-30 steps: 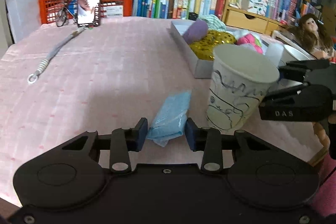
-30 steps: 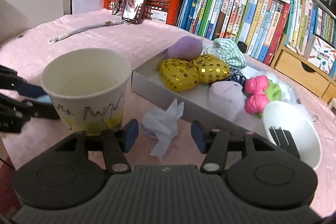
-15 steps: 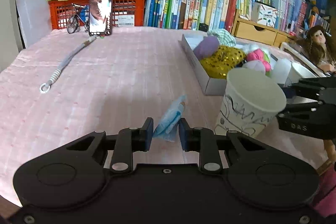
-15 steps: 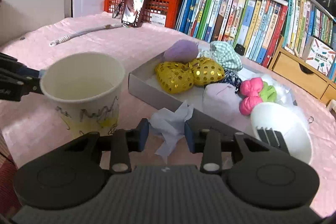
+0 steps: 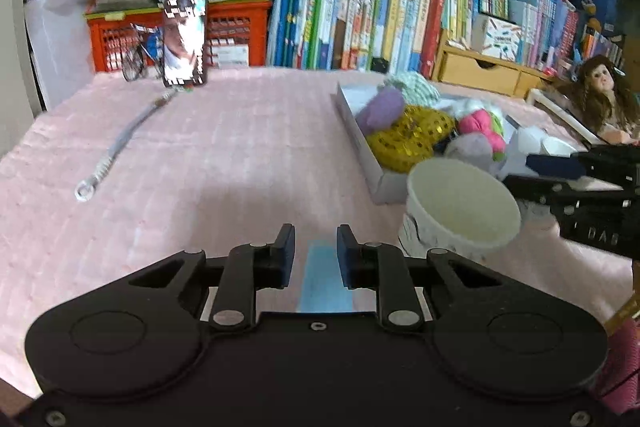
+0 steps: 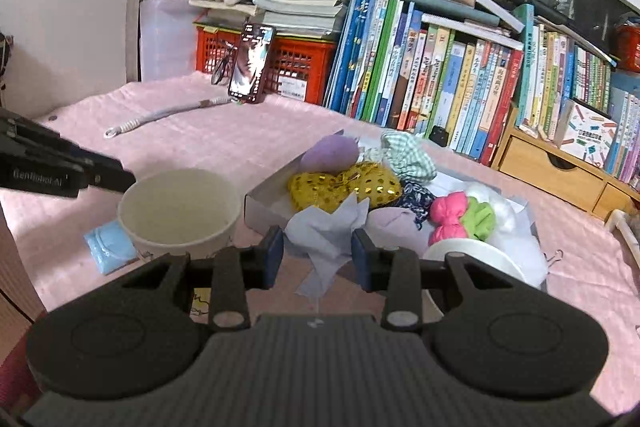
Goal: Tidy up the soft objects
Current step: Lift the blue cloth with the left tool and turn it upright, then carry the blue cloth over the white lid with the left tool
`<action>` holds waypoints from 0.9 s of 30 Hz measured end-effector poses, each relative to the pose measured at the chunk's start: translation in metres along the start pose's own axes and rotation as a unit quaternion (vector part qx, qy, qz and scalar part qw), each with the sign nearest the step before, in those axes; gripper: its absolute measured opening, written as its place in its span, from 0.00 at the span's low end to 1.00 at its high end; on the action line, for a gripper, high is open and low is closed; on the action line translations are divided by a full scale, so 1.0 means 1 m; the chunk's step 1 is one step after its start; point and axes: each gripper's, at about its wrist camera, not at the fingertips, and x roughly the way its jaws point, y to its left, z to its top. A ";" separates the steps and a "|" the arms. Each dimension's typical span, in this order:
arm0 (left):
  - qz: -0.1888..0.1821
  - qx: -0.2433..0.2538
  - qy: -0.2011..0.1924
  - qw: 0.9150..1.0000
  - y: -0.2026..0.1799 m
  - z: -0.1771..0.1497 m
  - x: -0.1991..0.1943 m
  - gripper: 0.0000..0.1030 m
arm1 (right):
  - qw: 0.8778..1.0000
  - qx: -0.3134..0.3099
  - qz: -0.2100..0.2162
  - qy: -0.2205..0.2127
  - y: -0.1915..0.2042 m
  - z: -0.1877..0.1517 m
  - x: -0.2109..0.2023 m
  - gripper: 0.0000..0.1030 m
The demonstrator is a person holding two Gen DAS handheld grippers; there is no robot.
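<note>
My left gripper [image 5: 315,254] has its fingers close together; a flat blue packet [image 5: 325,281] shows between and below them. In the right wrist view the blue packet [image 6: 109,246] lies on the pink cloth beside the paper cup [image 6: 178,213], below the left gripper [image 6: 116,179]. My right gripper [image 6: 318,254] is shut on a crumpled white tissue [image 6: 328,227], lifted above the table. A grey open box [image 6: 264,203] holds soft toys: a purple one [image 6: 330,155], gold sequin ones [image 6: 344,187] and pink and green ones [image 6: 460,215].
A white bowl [image 6: 476,259] sits right of my right gripper. A phone [image 5: 185,41] leans on a red crate [image 5: 236,31] at the back, with a cord [image 5: 120,147] in front. Books line the back; a doll [image 5: 596,95] sits far right.
My right gripper closed on the tissue and lifted it. My left gripper closed around the blue packet, then rose; the packet now lies on the cloth below it.
</note>
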 end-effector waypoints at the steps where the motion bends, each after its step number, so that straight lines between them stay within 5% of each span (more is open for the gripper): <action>1: -0.001 0.000 0.006 1.000 0.000 -0.004 0.001 0.32 | 1.000 0.002 -0.001 -0.001 -0.001 -0.001 -0.002 0.43; 2: 0.001 0.001 0.009 1.000 -0.001 -0.007 0.003 0.39 | 1.000 0.004 -0.002 -0.001 -0.002 -0.003 -0.004 0.43; 12: 0.028 0.043 0.019 0.999 -0.019 -0.032 0.026 0.48 | 0.999 0.029 -0.022 -0.026 -0.015 -0.010 -0.029 0.43; 16: 0.027 0.048 0.019 0.998 -0.022 -0.039 0.033 0.47 | 0.998 0.040 -0.025 -0.032 -0.021 -0.012 -0.036 0.44; 19: 0.027 0.058 0.019 0.998 -0.026 -0.038 0.034 0.32 | 0.998 0.045 -0.029 -0.038 -0.024 -0.012 -0.040 0.44; 27: 0.051 0.054 -0.003 0.997 -0.020 -0.015 0.019 0.31 | 0.996 0.060 -0.041 -0.053 -0.035 -0.010 -0.048 0.44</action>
